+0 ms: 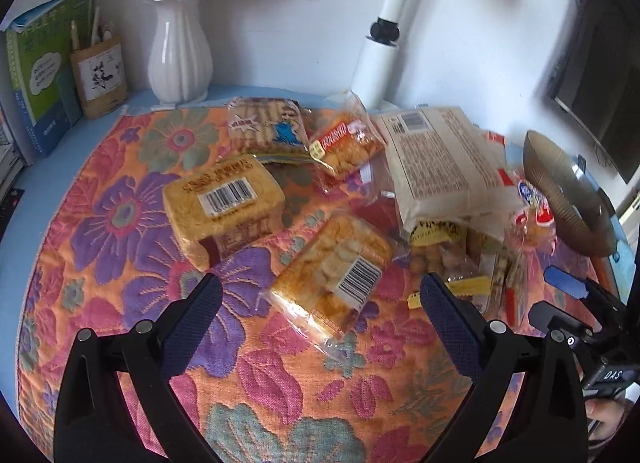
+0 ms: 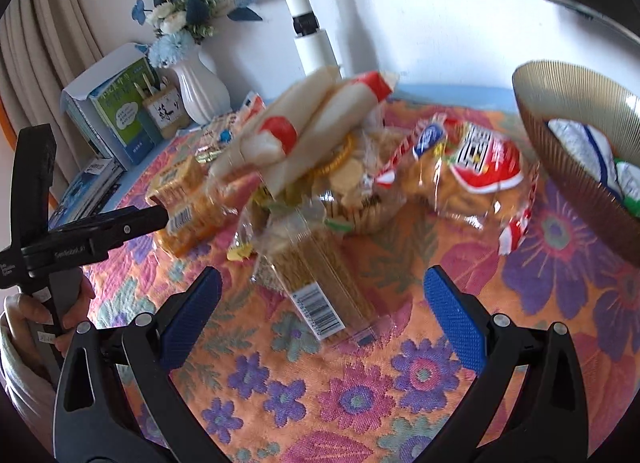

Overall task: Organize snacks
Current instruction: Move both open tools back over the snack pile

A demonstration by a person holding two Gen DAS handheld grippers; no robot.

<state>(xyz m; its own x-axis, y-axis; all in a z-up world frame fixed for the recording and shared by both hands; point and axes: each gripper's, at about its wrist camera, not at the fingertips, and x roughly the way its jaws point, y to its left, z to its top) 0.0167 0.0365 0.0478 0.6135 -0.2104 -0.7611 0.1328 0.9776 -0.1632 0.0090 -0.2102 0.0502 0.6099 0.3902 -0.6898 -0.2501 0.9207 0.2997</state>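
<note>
Several snack packets lie in a heap on a floral tablecloth (image 1: pixel 132 223). My left gripper (image 1: pixel 322 295) is open and empty, its jaws on either side of a clear cracker packet with a barcode (image 1: pixel 336 279). A yellow packet (image 1: pixel 224 203) lies to the left, and a big beige bag (image 1: pixel 436 159) to the right. My right gripper (image 2: pixel 323 287) is open and empty just before a slim barcoded cracker packet (image 2: pixel 316 275). A red-and-clear snack bag (image 2: pixel 472 167) lies behind. A ribbed brown bowl (image 2: pixel 560 135) at right holds a white and blue packet (image 2: pixel 580 147).
A white vase with blue flowers (image 1: pixel 180 59), a pen holder (image 1: pixel 100 75) and green books (image 1: pixel 40 75) stand at the back left. A white lamp pole (image 1: pixel 384 23) rises behind the heap. The bowl (image 1: pixel 564 191) sits at the right edge. A dark screen (image 1: pixel 600 95) is on the right.
</note>
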